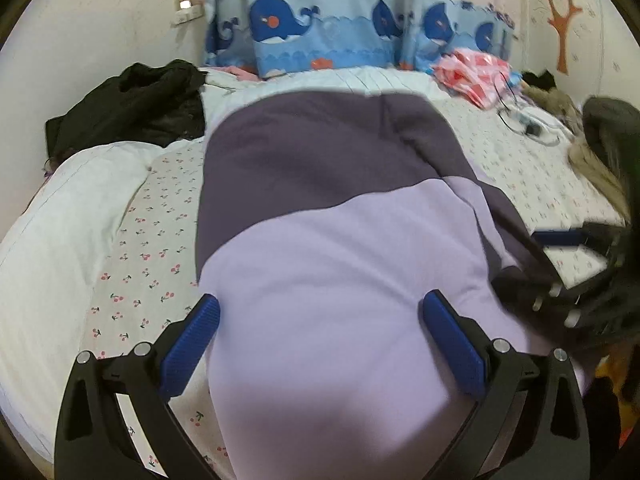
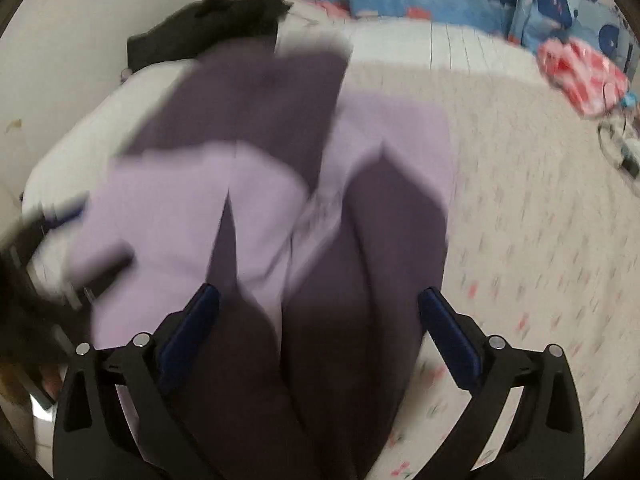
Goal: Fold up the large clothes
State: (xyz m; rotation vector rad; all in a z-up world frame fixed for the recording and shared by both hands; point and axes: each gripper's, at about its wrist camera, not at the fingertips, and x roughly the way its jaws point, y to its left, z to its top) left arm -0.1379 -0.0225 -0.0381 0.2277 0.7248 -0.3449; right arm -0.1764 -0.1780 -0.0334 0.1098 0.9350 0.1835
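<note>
A large two-tone garment (image 1: pixel 332 248), lilac near me and dark purple farther away, lies on a cherry-print bed sheet (image 1: pixel 152 240). My left gripper (image 1: pixel 320 312) is open just above its lilac part, empty. In the right wrist view the same garment (image 2: pixel 260 208) lies partly folded, with dark and lilac panels overlapping. My right gripper (image 2: pixel 318 312) is open above the dark panel, empty. That view is motion-blurred. The right gripper also shows at the right edge of the left wrist view (image 1: pixel 576 256), and the left gripper shows blurred at the left edge of the right wrist view (image 2: pixel 60 220).
A black garment (image 1: pixel 132 108) lies at the bed's far left by the wall. Whale-print blue pillows (image 1: pixel 320 36) line the headboard. A pink-red patterned item (image 1: pixel 476 72), cables and a small device (image 1: pixel 528 124) lie at the far right. A white duvet (image 1: pixel 52 216) bulges on the left.
</note>
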